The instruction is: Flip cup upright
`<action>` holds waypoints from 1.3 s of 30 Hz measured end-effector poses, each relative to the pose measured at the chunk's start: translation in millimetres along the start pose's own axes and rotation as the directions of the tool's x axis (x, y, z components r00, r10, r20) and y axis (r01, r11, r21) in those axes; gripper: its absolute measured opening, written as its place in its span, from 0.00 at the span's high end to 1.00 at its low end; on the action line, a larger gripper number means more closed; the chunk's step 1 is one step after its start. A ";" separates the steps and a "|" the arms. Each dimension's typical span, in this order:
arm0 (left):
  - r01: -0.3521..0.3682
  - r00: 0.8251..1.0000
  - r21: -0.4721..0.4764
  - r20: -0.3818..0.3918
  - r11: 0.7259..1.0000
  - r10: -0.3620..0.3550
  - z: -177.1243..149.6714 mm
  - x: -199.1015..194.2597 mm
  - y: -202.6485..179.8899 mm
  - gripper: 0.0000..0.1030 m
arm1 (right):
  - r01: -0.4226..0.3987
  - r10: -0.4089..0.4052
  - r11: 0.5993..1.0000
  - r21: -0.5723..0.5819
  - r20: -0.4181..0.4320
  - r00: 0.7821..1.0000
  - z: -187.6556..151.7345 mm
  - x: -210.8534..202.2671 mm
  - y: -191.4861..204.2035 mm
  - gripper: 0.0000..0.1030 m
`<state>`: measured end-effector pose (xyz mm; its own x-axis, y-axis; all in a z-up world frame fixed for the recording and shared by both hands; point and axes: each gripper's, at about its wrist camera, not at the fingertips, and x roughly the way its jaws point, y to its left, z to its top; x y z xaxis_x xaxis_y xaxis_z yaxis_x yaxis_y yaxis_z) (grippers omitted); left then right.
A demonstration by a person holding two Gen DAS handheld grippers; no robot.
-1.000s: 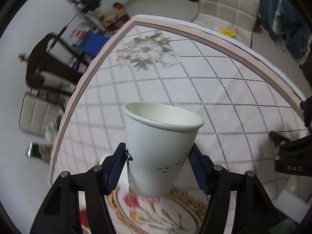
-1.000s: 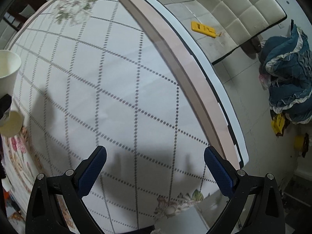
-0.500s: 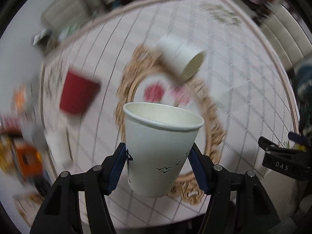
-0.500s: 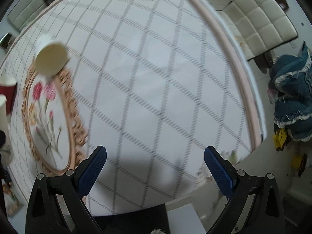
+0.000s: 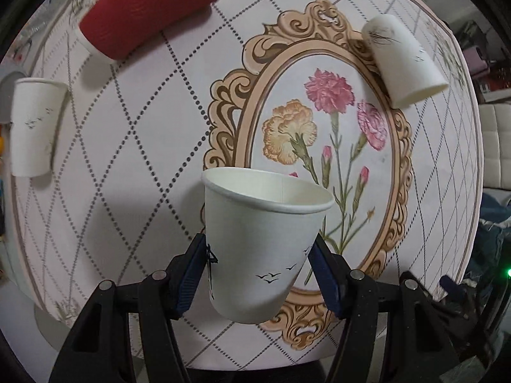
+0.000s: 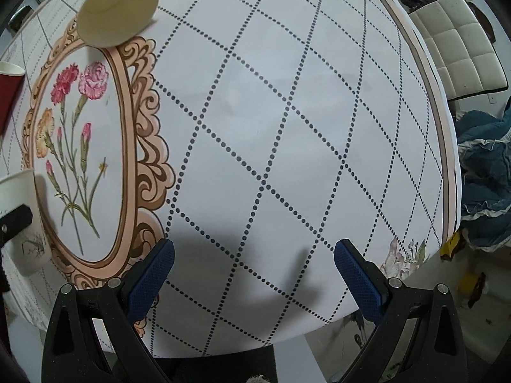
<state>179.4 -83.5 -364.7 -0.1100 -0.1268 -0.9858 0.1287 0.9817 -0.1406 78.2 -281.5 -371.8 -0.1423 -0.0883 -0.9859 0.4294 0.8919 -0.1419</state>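
Note:
My left gripper [image 5: 257, 274] is shut on a white paper cup with small bird marks [image 5: 260, 242]. The cup is mouth up, slightly tilted, above the near edge of the table over the flower medallion. The same cup shows at the left edge of the right wrist view [image 6: 22, 220]. My right gripper [image 6: 254, 276] is open and empty above the dotted tablecloth [image 6: 287, 127]. A second white cup [image 5: 404, 60] lies on its side at the medallion's far right; in the right wrist view its mouth [image 6: 118, 9] faces me.
A red ribbed cup [image 5: 143, 9] lies on its side at the far left. Another white cup [image 5: 33, 131] lies at the left edge. A white padded chair [image 6: 456, 51] and blue bedding [image 6: 485, 166] stand beyond the table's right edge.
The left gripper swung with the cup from facing the far table end to looking down on the medallion and cups. The right gripper came closer to the cloth, still open.

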 end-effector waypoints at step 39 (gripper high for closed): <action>-0.239 0.899 0.013 0.380 0.971 0.217 -27.6 -77.8 45.8 0.00 | -0.082 0.084 0.996 -0.028 0.075 0.994 -12.4 -49.8 13.7 0.02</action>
<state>166.7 -24.7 -291.9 0.3033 0.0448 -0.9518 0.1638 0.9816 0.0984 80.1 -259.3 -323.5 -0.0381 -0.0463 -0.9982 0.4149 0.9080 -0.0580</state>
